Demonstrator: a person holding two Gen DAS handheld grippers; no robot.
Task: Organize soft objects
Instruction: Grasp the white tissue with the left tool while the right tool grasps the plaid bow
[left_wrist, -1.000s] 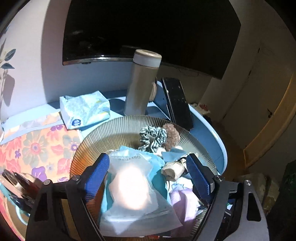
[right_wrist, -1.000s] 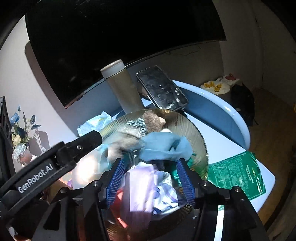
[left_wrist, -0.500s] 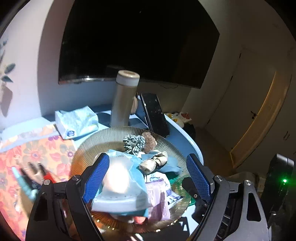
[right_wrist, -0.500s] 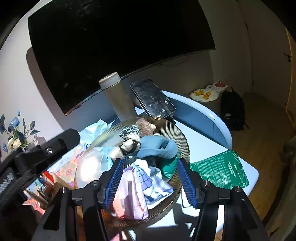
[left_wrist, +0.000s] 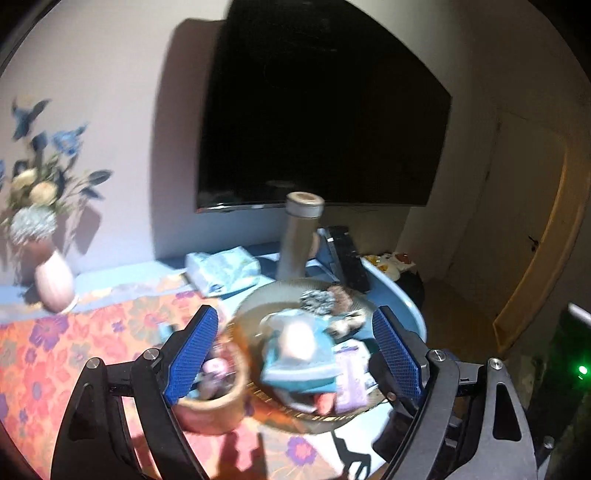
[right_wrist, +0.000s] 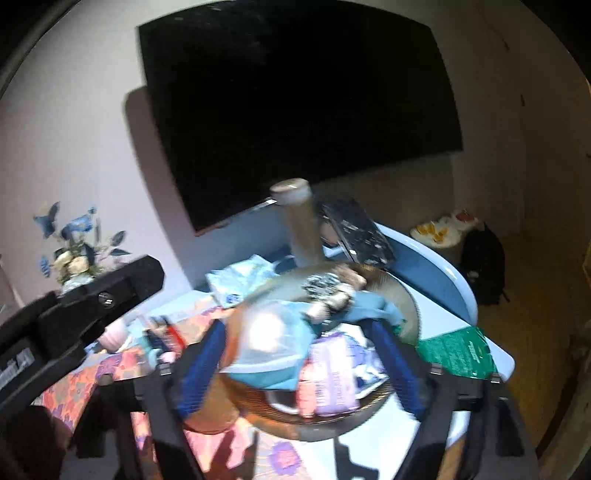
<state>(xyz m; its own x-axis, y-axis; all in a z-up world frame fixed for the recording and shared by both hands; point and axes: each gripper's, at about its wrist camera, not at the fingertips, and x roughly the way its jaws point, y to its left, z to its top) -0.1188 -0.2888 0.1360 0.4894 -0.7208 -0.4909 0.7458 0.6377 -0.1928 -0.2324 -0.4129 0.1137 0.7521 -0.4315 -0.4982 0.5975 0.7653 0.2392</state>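
Note:
A ribbed golden bowl on the table holds a heap of soft things: a clear bag with a blue and white item, a grey scrunchie, a brown plush and a purple pack. My left gripper hangs open above and short of the bowl, with nothing held. In the right wrist view the same bowl lies below my right gripper. Its jaws are opening. The purple pack lies in the bowl beneath them, and the pads do not press on it. The picture is blurred.
A wooden cup stands left of the bowl on a flowered cloth. Behind are a tissue pack, a tall flask, a black phone and a vase of flowers. A green packet lies near the table's right edge.
Both grippers have drawn back and up from the bowl, so more of the table and the vase show. The right jaws stand wider than before.

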